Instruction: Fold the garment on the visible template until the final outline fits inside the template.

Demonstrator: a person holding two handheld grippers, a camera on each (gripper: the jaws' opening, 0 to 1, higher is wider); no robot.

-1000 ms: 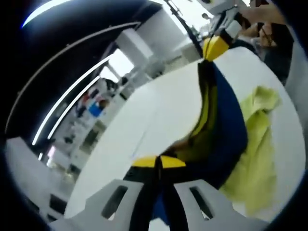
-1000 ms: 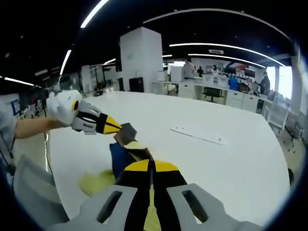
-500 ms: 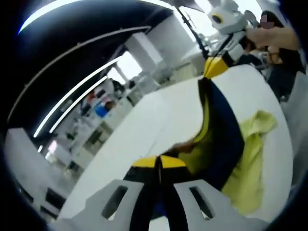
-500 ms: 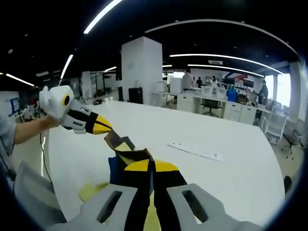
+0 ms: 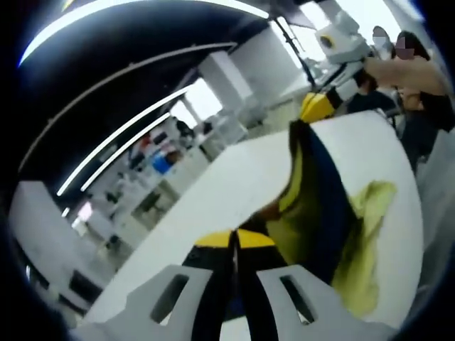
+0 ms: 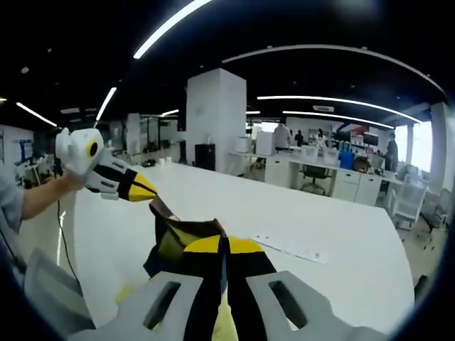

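Two grippers are clamping the navy-and-yellow fabric garment (image 5: 323, 206) while you are holding it up over the white table (image 5: 213, 206). Your left gripper (image 5: 233, 240) is pinching one edge at 6 o'clock in the left gripper view, jaws closed on cloth; your right gripper (image 5: 318, 106) is gripping the far corner at 1 o'clock. The garment's yellow-green part (image 5: 366, 249) is trailing onto the table at 4 o'clock.

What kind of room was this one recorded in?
Probably a large open-plan office or lab: long ceiling light strips, rows of desks with chairs behind, and a big white table where the garment is handled.
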